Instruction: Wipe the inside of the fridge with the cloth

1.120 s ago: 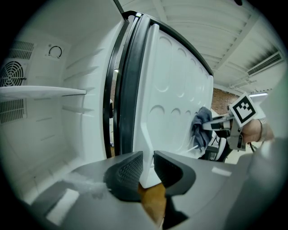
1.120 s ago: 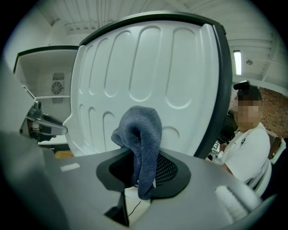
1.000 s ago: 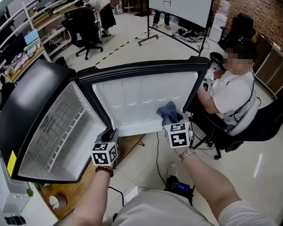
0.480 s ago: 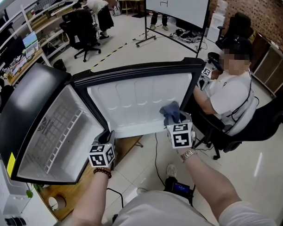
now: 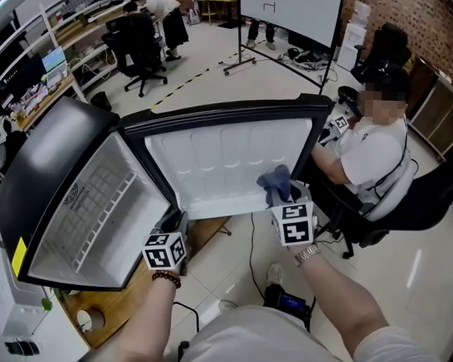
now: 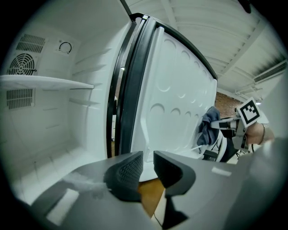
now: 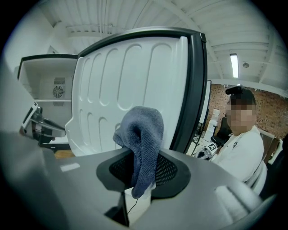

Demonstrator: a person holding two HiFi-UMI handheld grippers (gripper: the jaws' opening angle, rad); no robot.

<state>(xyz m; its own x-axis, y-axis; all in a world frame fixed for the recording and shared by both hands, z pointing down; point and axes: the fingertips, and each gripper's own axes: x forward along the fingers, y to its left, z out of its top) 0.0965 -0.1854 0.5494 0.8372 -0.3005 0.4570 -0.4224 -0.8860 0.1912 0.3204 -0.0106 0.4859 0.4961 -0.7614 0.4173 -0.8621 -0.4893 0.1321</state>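
The head view is taken from above and faced steeply down over the open fridge (image 5: 84, 209) and its door (image 5: 227, 158), with the left gripper (image 5: 178, 216) and right gripper (image 5: 284, 197) at the near edge. The left gripper view is set low, close behind its jaws, and faced into the fridge at left, with the door at right. The right gripper view is set near the door's inner face. The door is shared by all three views.

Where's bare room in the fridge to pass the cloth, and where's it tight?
Free: the cavity under the shelf, bordered by the back wall, and the door liner left of the cloth in the right tool. Tight: the hinge gap by the left tool, and beside the seated person.
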